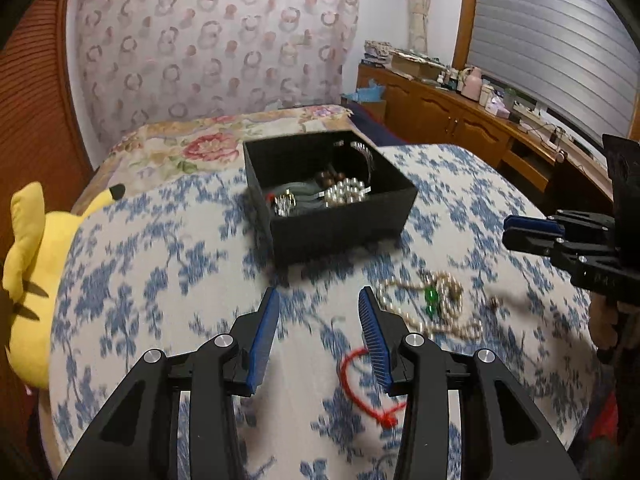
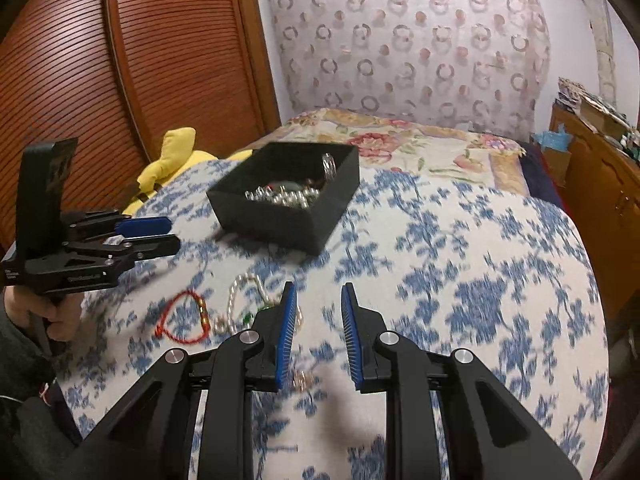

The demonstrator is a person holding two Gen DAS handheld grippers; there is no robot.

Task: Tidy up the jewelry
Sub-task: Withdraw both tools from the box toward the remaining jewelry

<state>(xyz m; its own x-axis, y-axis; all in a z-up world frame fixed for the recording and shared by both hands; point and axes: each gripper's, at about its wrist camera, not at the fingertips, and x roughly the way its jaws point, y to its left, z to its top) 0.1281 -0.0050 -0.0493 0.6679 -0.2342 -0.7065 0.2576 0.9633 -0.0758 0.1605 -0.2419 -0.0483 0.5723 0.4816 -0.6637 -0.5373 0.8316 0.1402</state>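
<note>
A black open box (image 1: 340, 232) (image 2: 272, 228) holding pearls, beads and a ring stands on the blue-flowered bedspread (image 1: 160, 264). Nearer lie a pearl necklace (image 1: 436, 312) (image 2: 240, 300) with a green bead and a red cord bracelet (image 1: 360, 384) (image 2: 182, 316). My left gripper (image 1: 320, 294) (image 2: 174, 233) is open and empty; the red cord lies under its right finger. My right gripper (image 2: 319, 288) (image 1: 505, 233) is open by a narrow gap with nothing in it. A small pale trinket (image 2: 302, 380) lies on the spread beneath its fingers.
A yellow plush toy (image 1: 36, 280) (image 2: 176, 156) lies at the bed's left edge beside a slatted wooden door (image 2: 120, 80). A flowered quilt (image 1: 192, 144) lies behind the box. A cluttered wooden cabinet (image 1: 460, 120) runs along the right wall under a window.
</note>
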